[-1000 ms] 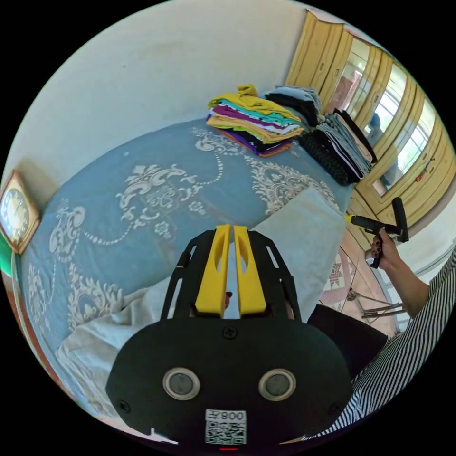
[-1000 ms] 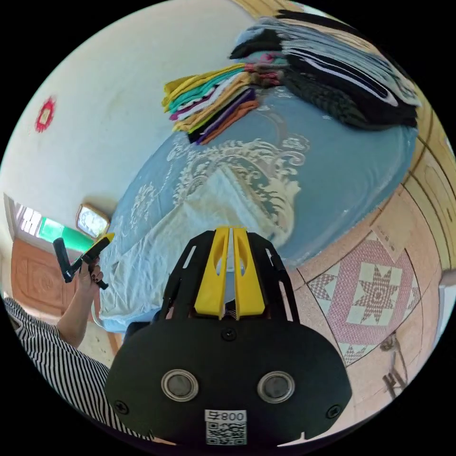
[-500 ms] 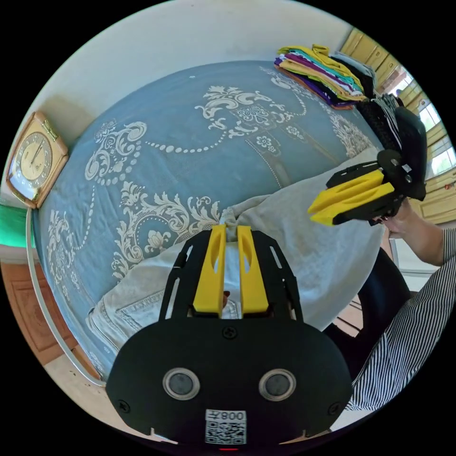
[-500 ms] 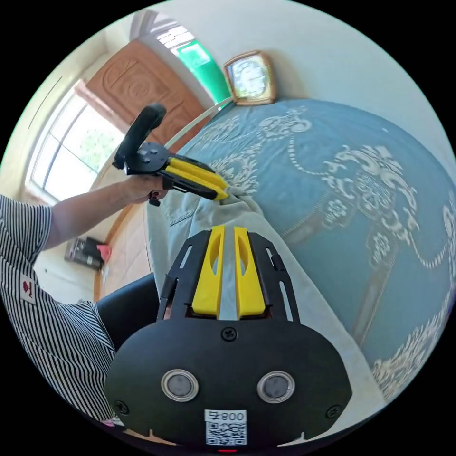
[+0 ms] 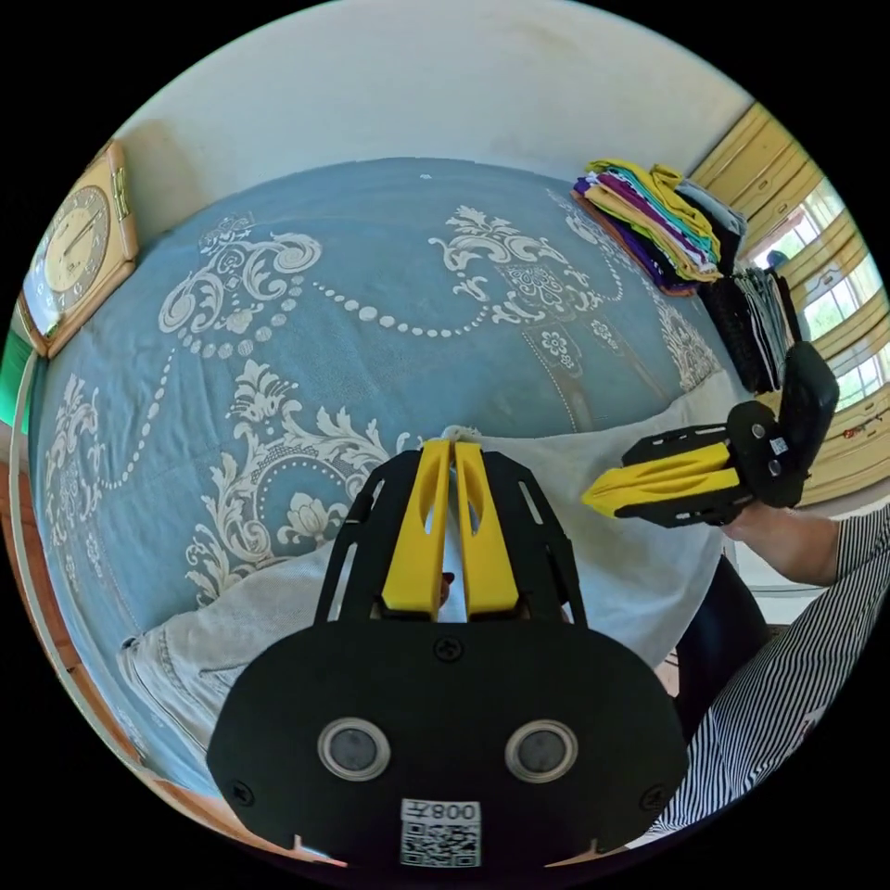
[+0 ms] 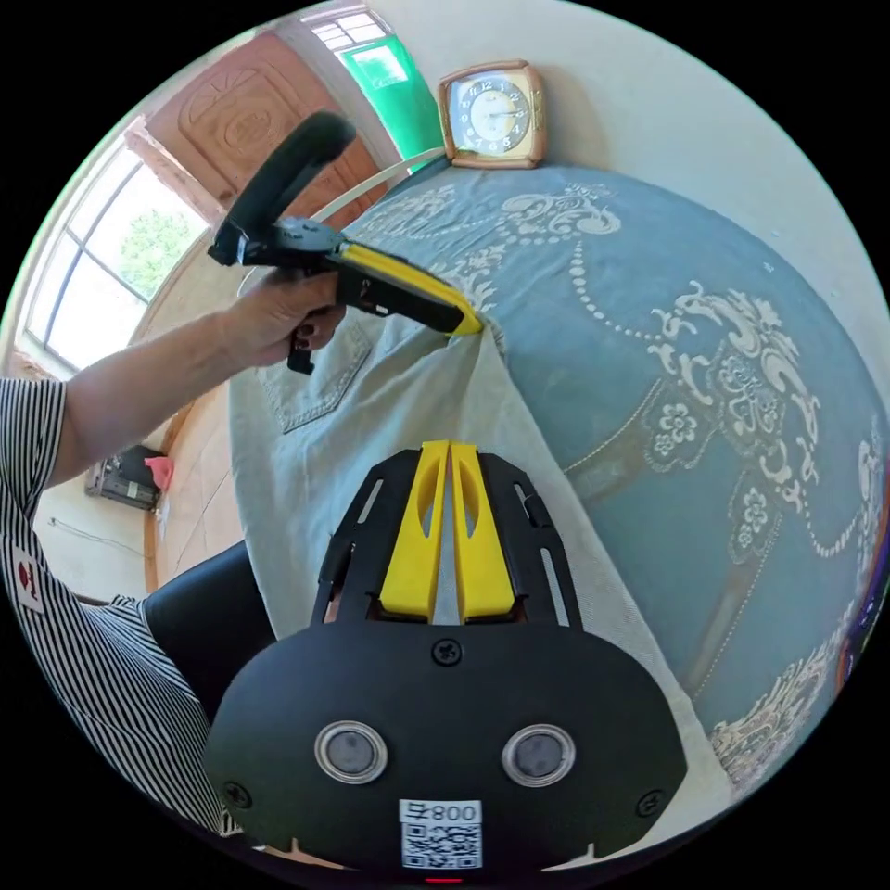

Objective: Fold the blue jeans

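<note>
Your pale, washed-out blue jeans (image 5: 640, 565) lie along the near edge of the bed with the blue, white-patterned cover (image 5: 389, 278), part of them hidden behind your gripper bodies. Your left gripper (image 5: 451, 450) has its yellow fingers (image 5: 419, 519) pinched on a bunched fold of the jeans. Your right gripper (image 6: 449, 451) has its fingers nearly together over the denim; whether they grip cloth, you cannot tell. The folded, many-coloured clothes stack (image 5: 654, 218) sits far off
</note>
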Demonstrator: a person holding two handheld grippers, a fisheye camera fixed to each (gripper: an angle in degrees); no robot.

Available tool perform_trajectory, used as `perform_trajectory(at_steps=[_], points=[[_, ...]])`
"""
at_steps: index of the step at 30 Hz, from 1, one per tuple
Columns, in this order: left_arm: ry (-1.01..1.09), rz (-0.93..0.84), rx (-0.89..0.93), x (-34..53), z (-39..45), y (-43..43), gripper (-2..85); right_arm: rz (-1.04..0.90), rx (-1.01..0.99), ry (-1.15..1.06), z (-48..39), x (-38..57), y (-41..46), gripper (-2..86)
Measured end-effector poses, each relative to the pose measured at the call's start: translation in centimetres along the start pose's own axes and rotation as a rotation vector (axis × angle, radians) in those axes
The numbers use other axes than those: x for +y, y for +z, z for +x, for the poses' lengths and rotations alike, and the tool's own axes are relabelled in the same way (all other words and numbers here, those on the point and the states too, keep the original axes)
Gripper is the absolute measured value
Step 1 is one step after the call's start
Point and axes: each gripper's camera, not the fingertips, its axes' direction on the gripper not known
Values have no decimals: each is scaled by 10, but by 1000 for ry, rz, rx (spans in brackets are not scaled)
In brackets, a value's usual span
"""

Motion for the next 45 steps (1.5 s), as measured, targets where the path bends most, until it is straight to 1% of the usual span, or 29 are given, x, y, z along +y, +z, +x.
perform_trajectory(at_steps=[7,10,15,21,28,33,36,40,43,45], points=[[47,94,-9,47,-15,-29,6,12,26,2,-3,-60,21,47],[98,122,-24,68,-14,-41,6,0,40,-23,-13,-77,32,51],[190,145,-100,101,-5,-59,6,18,52,-60,-30,-88,34,32],[209,193,-155,118,-12,-72,6,61,119,-97,-48,-102,29,10],[175,221,-139,124,-29,-69,7,77,147,-80,-47,-118,28,6],[180,248,-101,163,-32,-89,7,105,88,-92,-56,-117,21,5],[198,233,-89,187,-27,-99,7,125,91,-135,-74,-109,16,5],[224,244,-135,193,-20,-107,7,142,121,-152,-79,-110,13,5],[218,263,-172,178,-24,-101,7,154,141,-123,-66,-124,10,5],[198,211,-198,161,-32,-80,7,104,145,-73,-47,-140,17,5]])
